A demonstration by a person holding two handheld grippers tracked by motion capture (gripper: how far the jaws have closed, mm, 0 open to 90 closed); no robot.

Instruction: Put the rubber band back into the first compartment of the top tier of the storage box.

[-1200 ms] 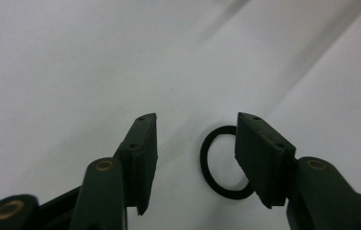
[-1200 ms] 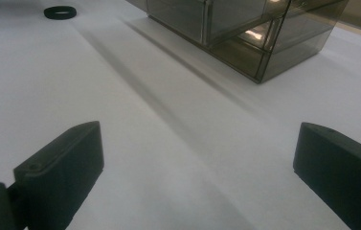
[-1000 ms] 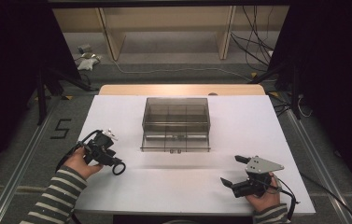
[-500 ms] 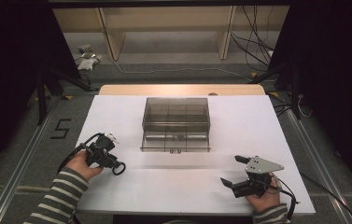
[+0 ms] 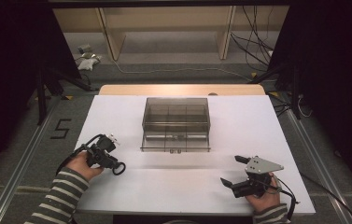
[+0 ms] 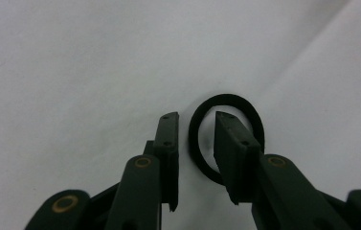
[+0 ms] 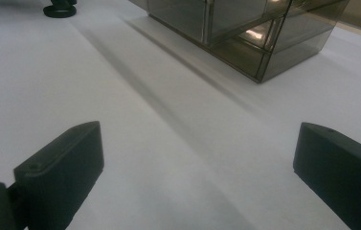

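Note:
A black rubber ring (image 6: 226,103) lies flat on the white table (image 5: 164,186), at the front left in the high view (image 5: 119,168). My left gripper (image 6: 197,117) points down at it, one jaw inside the ring and the other outside, with the ring's wall between them. The jaws have just been closing, and a thin gap still shows beside the wall. My right gripper (image 5: 232,170) rests at the front right, open and empty, its jaws wide apart (image 7: 199,129). A smoky clear compartment box (image 5: 176,123) stands mid-table.
The box (image 7: 245,28) is divided into several compartments and stands ahead of the right gripper. A fold line crosses the white table cover in front of the box. Dark floor, cables and stand legs surround the table.
The left gripper's jaws have narrowed around the ring's wall and the hand has shifted slightly. The ring has stayed in place. The right hand has not moved.

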